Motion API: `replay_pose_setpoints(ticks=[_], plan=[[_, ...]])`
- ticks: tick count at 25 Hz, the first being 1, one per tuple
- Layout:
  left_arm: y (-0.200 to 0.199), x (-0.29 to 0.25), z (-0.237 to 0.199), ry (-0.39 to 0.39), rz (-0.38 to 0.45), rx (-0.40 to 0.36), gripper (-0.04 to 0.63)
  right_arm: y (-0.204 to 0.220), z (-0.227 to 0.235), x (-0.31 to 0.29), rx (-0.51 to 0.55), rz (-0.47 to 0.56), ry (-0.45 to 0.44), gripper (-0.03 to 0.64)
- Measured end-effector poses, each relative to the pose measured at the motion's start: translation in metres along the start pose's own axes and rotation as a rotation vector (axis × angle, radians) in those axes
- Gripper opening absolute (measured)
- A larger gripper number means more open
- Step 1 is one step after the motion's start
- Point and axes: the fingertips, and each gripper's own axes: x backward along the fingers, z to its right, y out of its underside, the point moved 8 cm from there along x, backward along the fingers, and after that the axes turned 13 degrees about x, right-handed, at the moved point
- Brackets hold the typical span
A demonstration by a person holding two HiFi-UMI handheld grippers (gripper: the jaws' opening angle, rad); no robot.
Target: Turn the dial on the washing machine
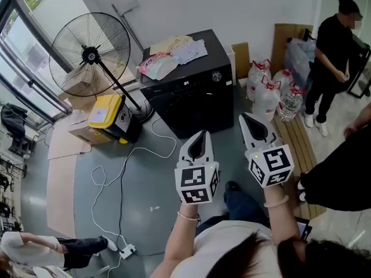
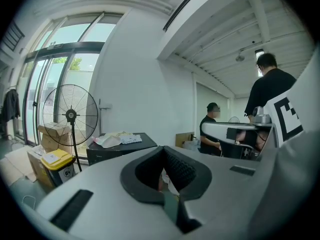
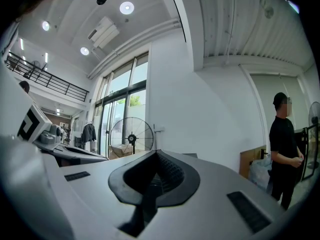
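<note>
Head view shows the approach only beginning: the left hand-held gripper (image 1: 202, 135) and right hand-held gripper (image 1: 248, 118), both closed and empty, probably need to reach the dial (image 1: 217, 76) on the washing machine (image 1: 191, 97) next

No word, brand or number is legible in any view.

- Black front-loading washing machine (image 1: 197, 106): a small pale mark on the front panel, too small to read.
- Yellow-lidded black bin (image 1: 110, 104): a white sticker on the lid and a round pale symbol on the side, both illegible.
- Pink and white packet (image 1: 155, 65) on top of the machine: print blurred.
- Left gripper (image 1: 201, 134) and right gripper (image 1: 246, 117): each cube carries black-and-white square code markers, with no lettering.
</note>
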Motion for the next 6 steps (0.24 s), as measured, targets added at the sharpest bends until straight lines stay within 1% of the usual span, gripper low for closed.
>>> replay_pose_setpoints(ticks=[6], plan=[[0.0000, 0.0020, -0.0012, 0.008, -0.002, 0.003, 0.017, -0.0005, -0.0036, 0.0009, -0.002, 0.003, 0.003, 0.026]])
